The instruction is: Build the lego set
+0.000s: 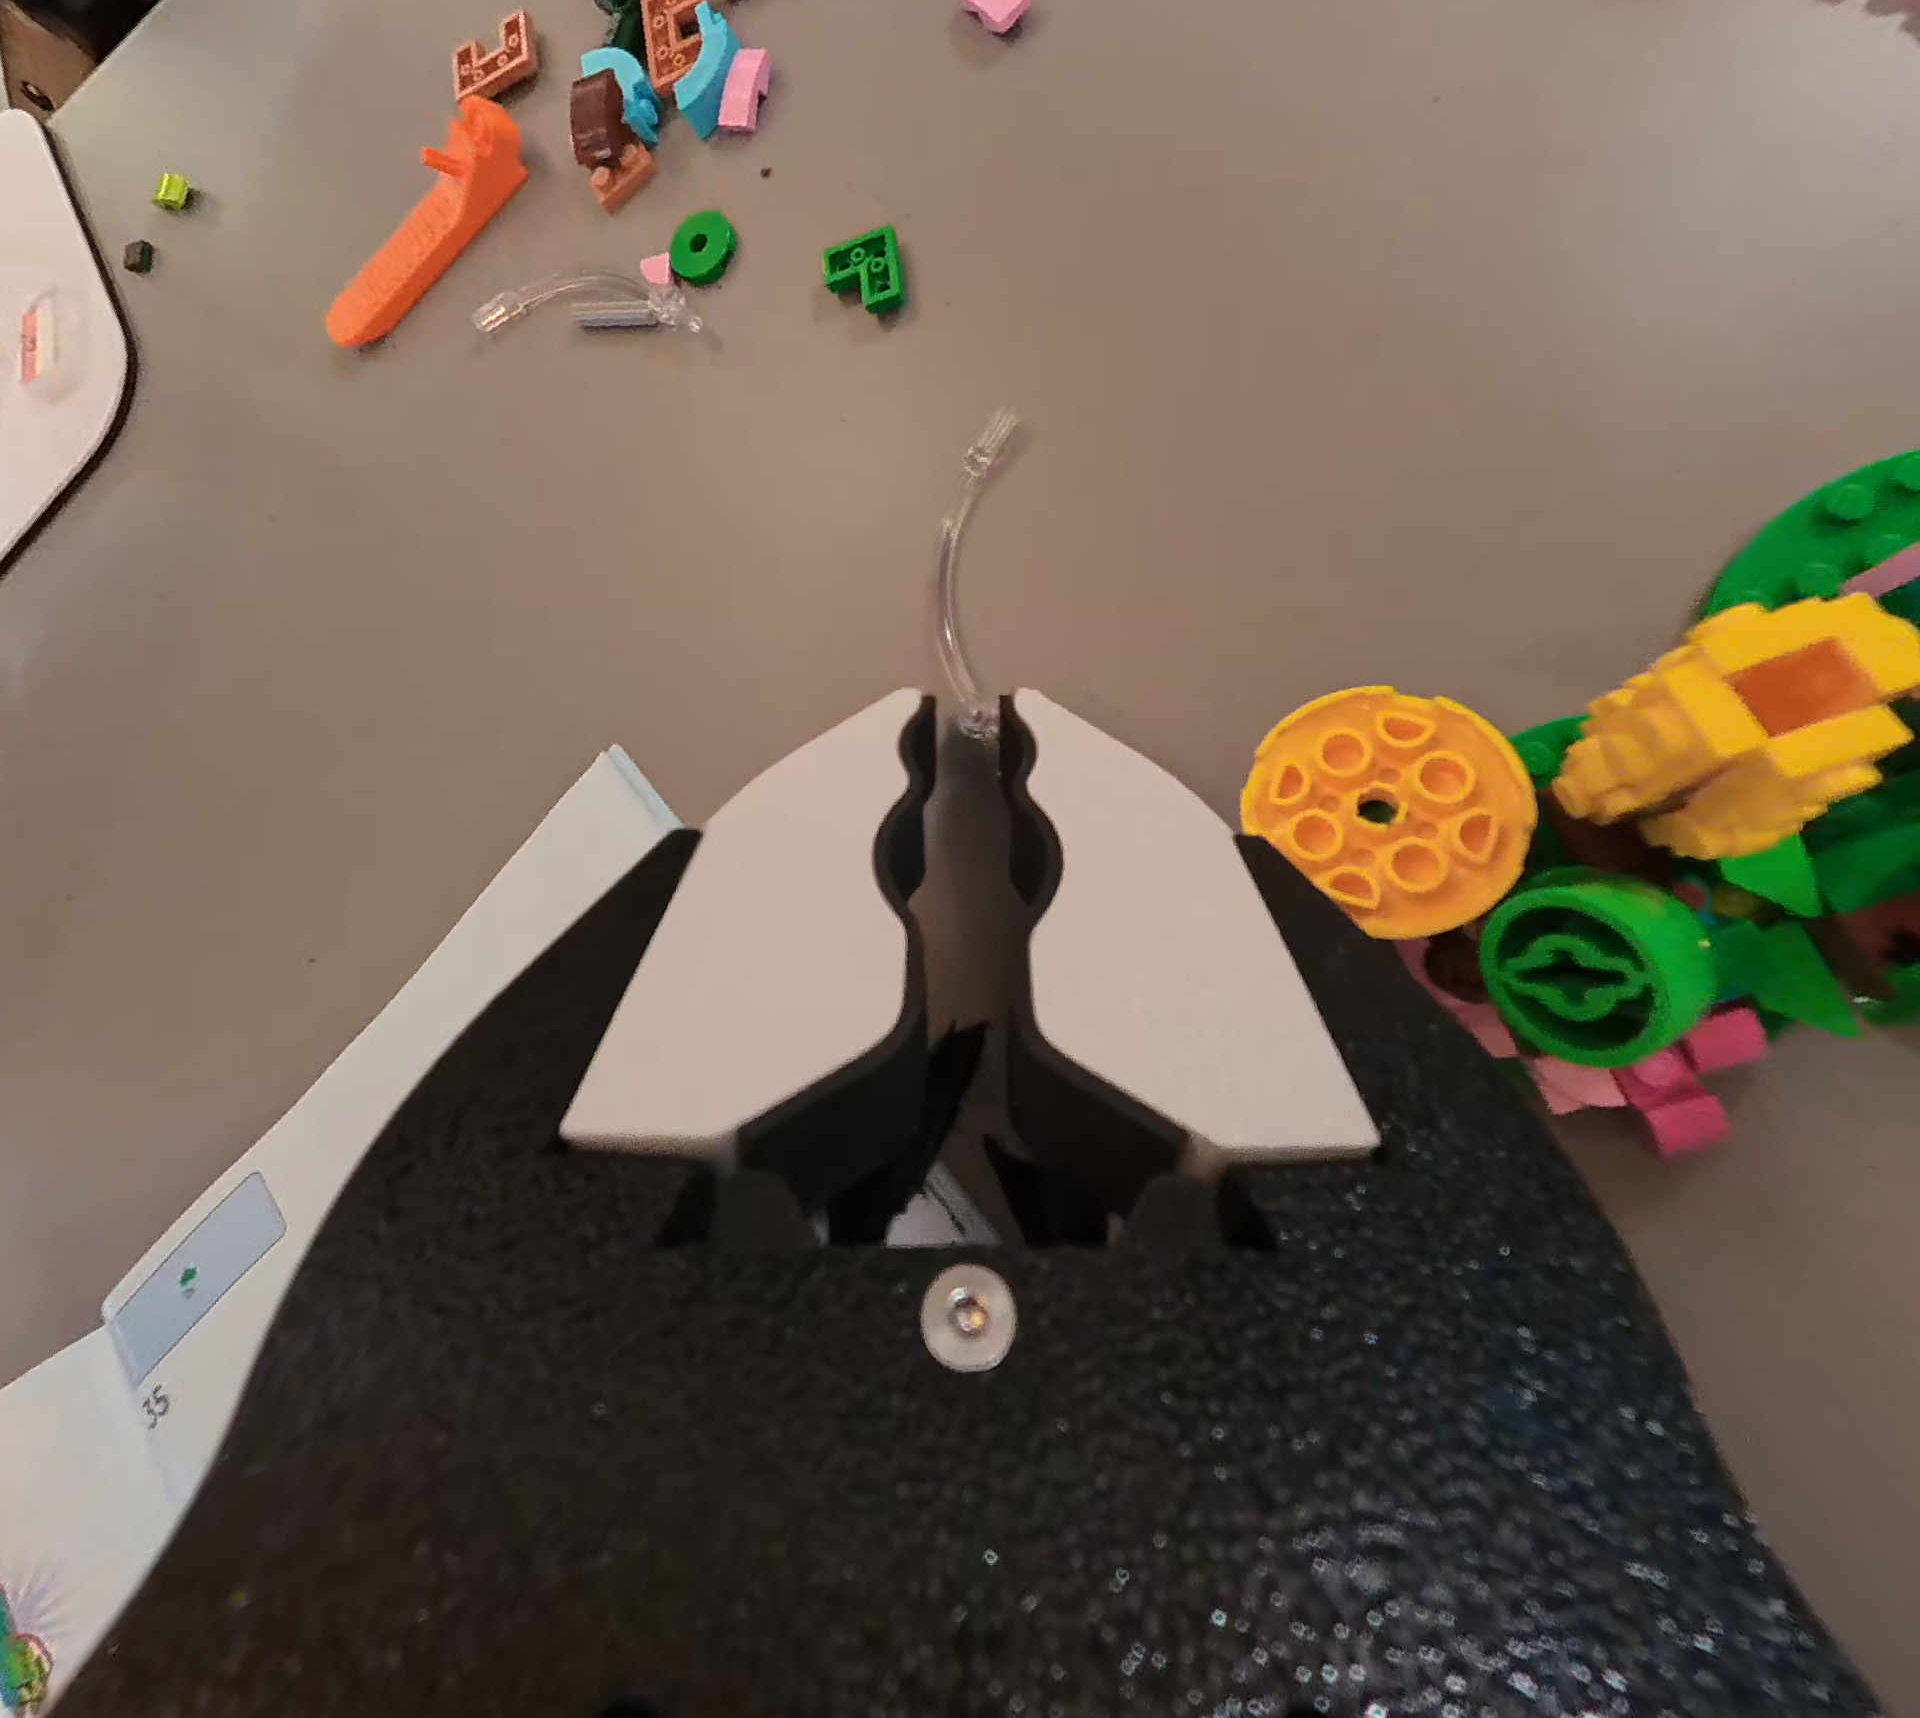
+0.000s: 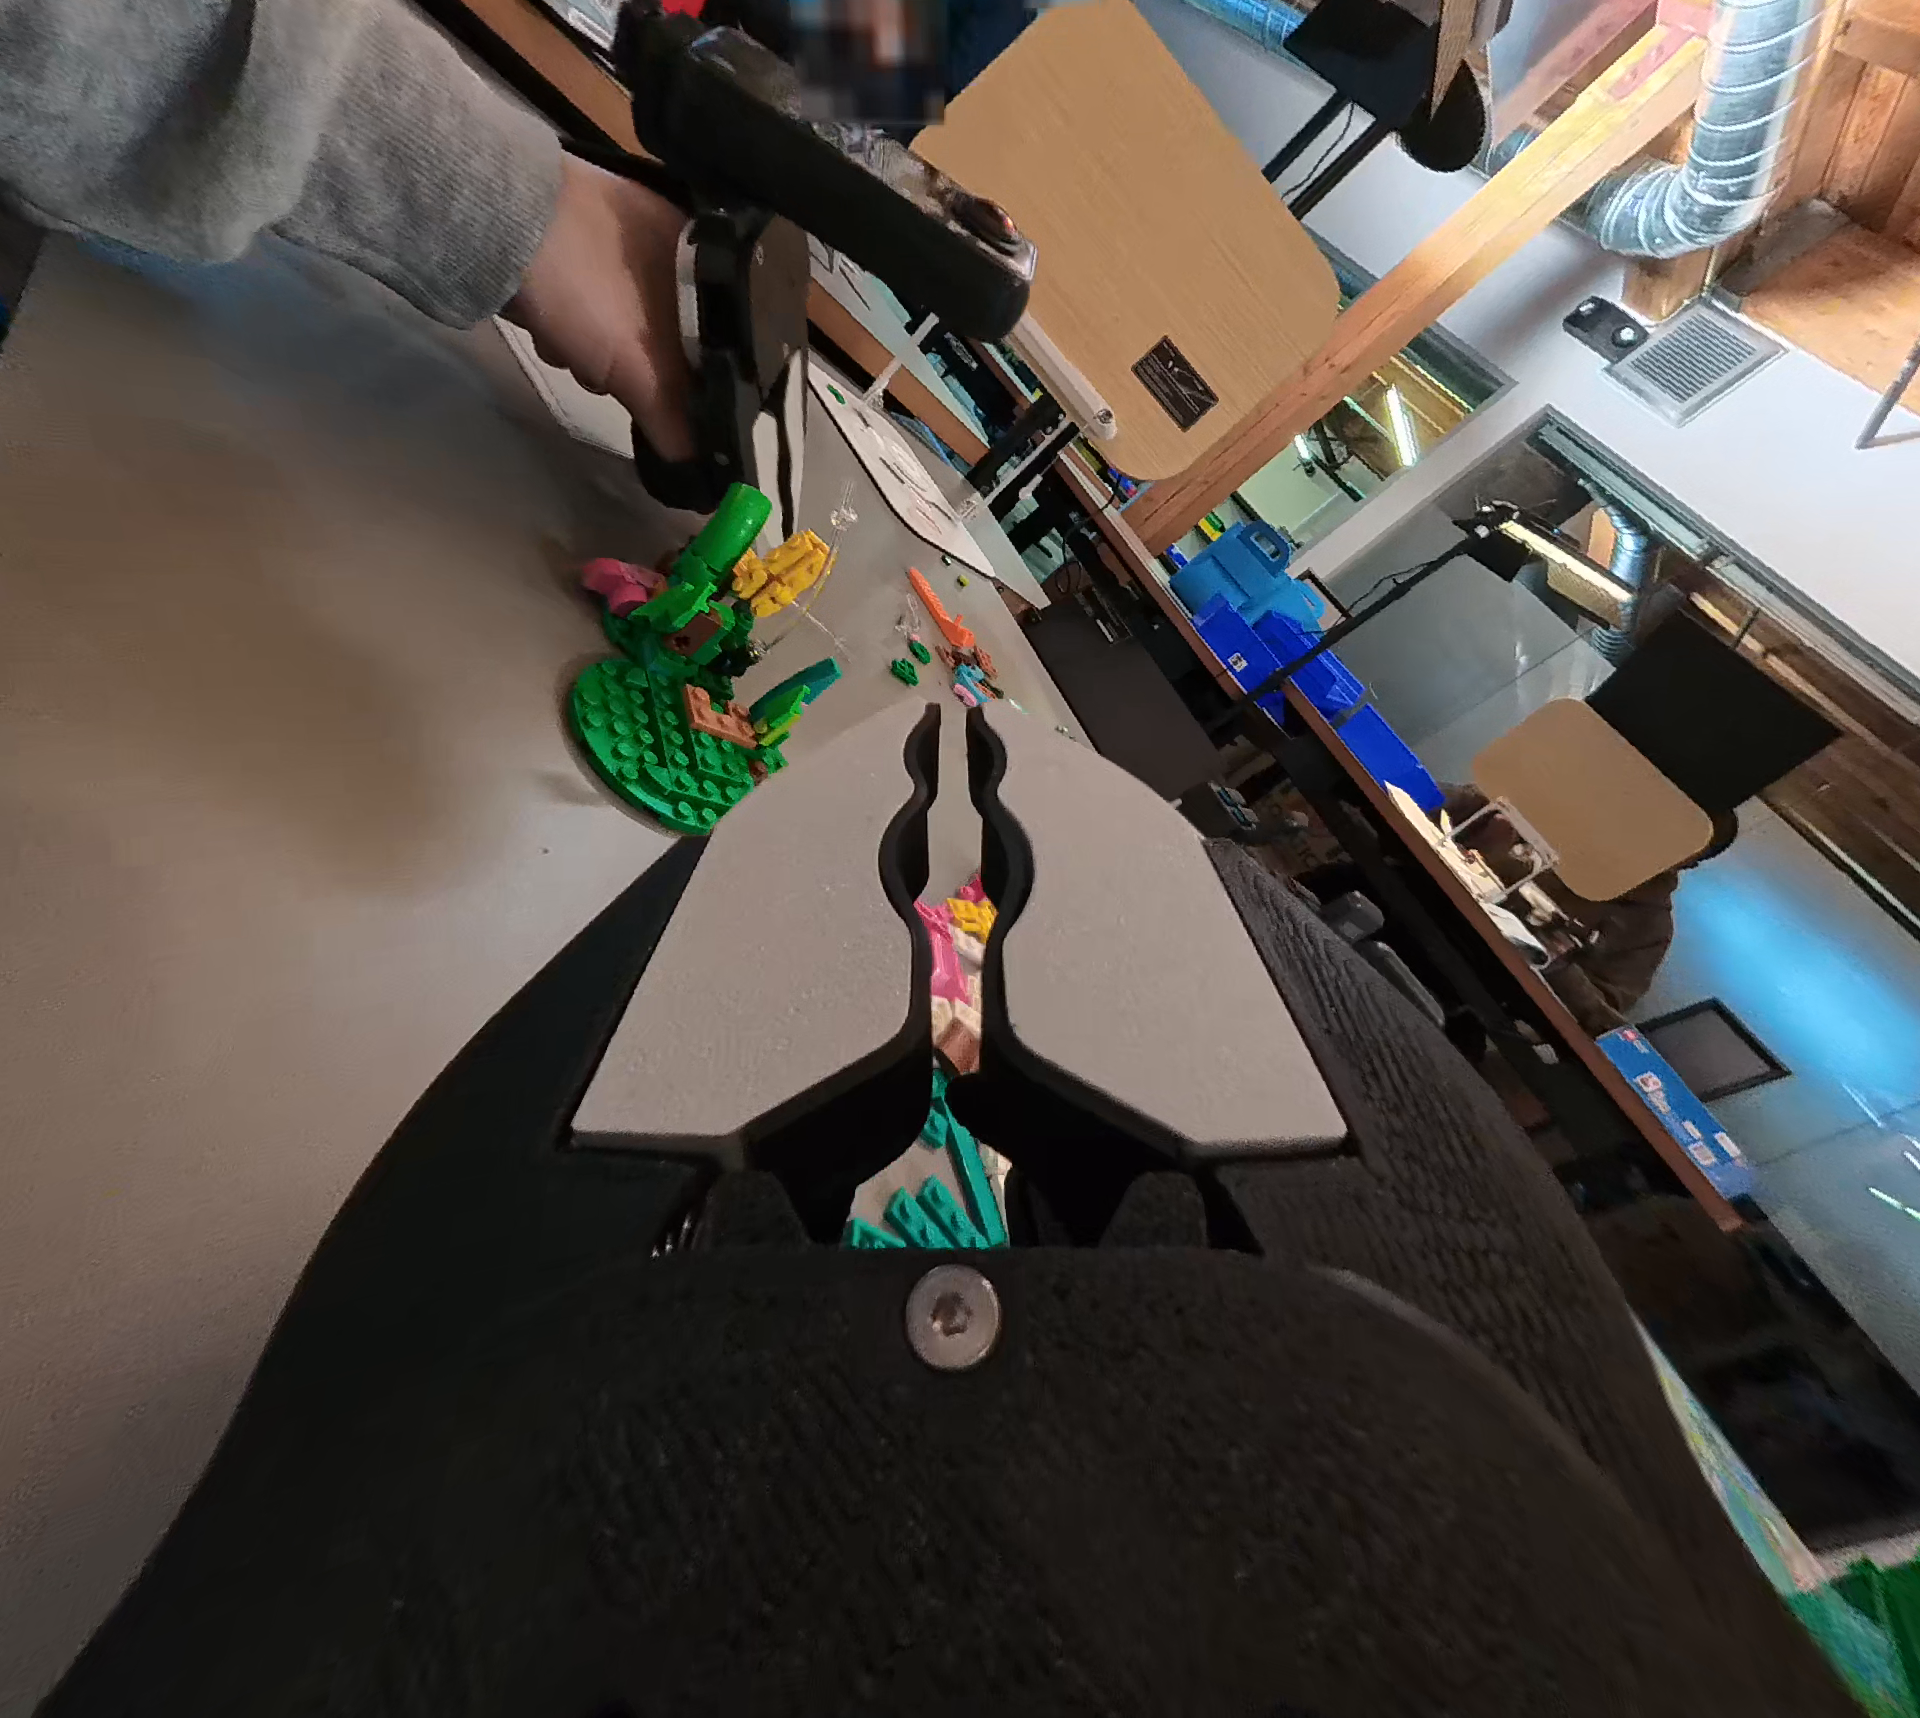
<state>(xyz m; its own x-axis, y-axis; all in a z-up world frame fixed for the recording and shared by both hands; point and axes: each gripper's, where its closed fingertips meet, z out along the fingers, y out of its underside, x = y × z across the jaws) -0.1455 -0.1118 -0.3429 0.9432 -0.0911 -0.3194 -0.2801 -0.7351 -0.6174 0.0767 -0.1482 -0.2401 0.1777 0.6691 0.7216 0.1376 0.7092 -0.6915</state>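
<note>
The left gripper (image 1: 968, 712) is clamped on 1 end of a clear curved rod (image 1: 954, 588), both pads pressing its base while the rest arcs forward over the grey table (image 1: 1247, 318). Just to its right stands a brick model on a green round base (image 2: 634, 754), with a yellow round plate (image 1: 1387, 811) and a green cylinder (image 1: 1590, 972) nearest the fingers.

A second clear rod (image 1: 592, 307) lies ahead, beside an orange brick separator (image 1: 426, 234), a green ring (image 1: 701, 247) and a green corner piece (image 1: 868, 271) — all well apart from the gripper.

The right gripper (image 2: 953, 718) hangs off the table with a narrow gap between its tips; nothing seems to sit between them, though loose bricks behind blur the view.
</note>
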